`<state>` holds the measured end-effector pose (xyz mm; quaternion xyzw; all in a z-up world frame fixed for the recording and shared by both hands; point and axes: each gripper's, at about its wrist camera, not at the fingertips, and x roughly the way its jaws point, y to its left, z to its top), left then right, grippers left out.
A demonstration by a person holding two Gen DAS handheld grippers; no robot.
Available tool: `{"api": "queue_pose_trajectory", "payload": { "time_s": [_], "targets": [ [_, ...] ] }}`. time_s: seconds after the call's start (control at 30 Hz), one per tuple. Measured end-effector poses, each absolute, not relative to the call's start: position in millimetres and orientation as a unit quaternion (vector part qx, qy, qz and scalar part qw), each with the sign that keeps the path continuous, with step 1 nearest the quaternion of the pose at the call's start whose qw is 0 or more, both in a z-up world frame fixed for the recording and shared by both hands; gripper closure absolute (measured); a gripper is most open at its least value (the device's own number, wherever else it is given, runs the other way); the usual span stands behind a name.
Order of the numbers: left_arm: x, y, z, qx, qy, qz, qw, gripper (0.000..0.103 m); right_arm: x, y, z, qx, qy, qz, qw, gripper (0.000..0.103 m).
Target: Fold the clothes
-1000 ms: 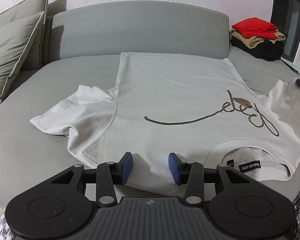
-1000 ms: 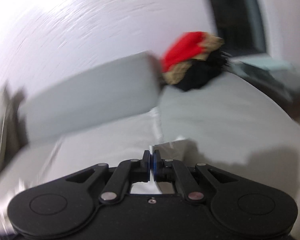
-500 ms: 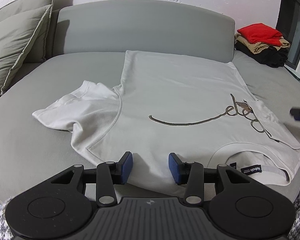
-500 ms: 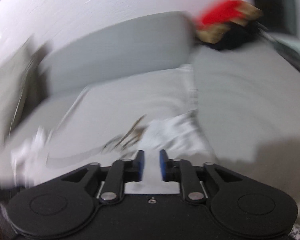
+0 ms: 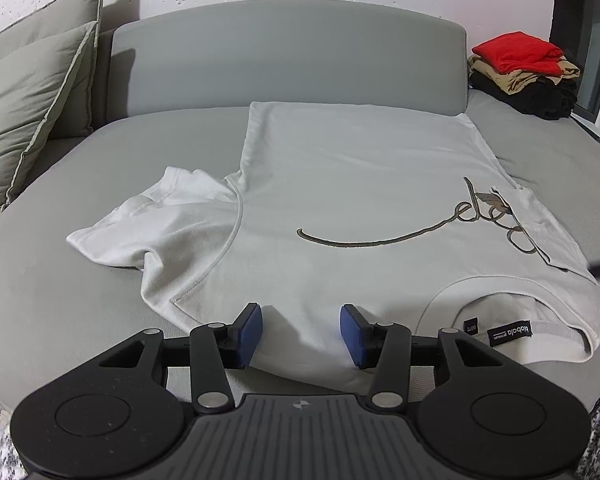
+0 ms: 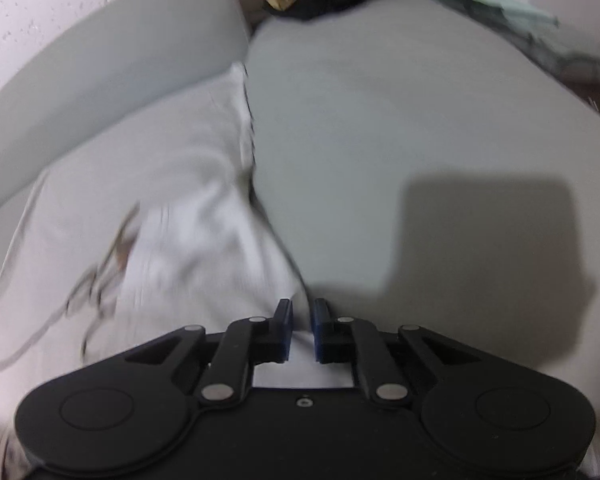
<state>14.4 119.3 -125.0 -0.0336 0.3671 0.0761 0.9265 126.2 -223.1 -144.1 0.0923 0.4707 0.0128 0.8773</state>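
Around you: two grey-green cushions [image 5: 32,100] lean at the far left against the sofa backrest [image 5: 292,56], and a stack of folded clothes [image 5: 526,74] — red on top, tan and black beneath — sits at the far right corner, well apart from your work. Nothing lies on the shirt itself.

The grey seat [image 5: 60,280] is bare to the left of the spread sleeve, and in the right wrist view a wide bare stretch of cushion runs to the right of the shirt's edge.

The white T-shirt [image 5: 340,184] lies flat on the seat, hem toward the backrest, collar and black labels near you. Its left sleeve [image 5: 156,220] is spread out; the right sleeve [image 5: 540,224] is folded inward over the script print.

Your left gripper [image 5: 300,334] hovers at the near shoulder edge, pads wide apart, holding nothing. Your right gripper [image 6: 301,330] sits over the shirt's right edge — a narrow gap between its pads, no cloth pinched; that view is blurred.
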Motion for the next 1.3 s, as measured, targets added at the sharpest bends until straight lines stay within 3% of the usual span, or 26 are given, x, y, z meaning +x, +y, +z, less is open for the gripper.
{"api": "queue_pose_trajectory", "payload": {
  "time_s": [0.4, 0.5, 0.67, 0.77, 0.87, 0.97, 1.2, 1.3],
  "targets": [
    [11, 112, -125, -0.014, 0.374, 0.069, 0.925, 0.061, 126, -161, -121, 0.090, 0.456, 0.090, 0.881, 0.084],
    [6, 109, -124, -0.003, 0.387, 0.051, 0.921, 0.066, 116, -151, -122, 0.074, 0.461, 0.107, 0.878, 0.074],
    [-4, 152, -119, -0.100, 0.359, 0.100, 0.923, 0.068, 75, -160, -115, 0.062, 0.488, 0.138, 0.860, 0.071],
    [-9, 181, -116, -0.162, 0.336, 0.134, 0.918, 0.061, 61, -163, -102, 0.082, 0.471, 0.160, 0.864, 0.067],
    [-14, 209, -113, -0.222, 0.312, 0.167, 0.908, 0.056, 59, -152, -90, 0.106, 0.442, 0.196, 0.869, 0.046],
    [-20, 237, -110, -0.282, 0.286, 0.198, 0.894, 0.057, 66, -132, -88, 0.122, 0.441, 0.232, 0.858, 0.042],
    [-22, 307, -135, -0.459, 0.254, 0.236, 0.818, 0.058, 82, -115, -110, 0.195, 0.483, 0.247, 0.817, 0.040],
    [-13, 321, -140, -0.475, 0.255, 0.237, 0.808, 0.058, 87, -123, -122, 0.221, 0.495, 0.237, 0.806, 0.045]
  ]
}}
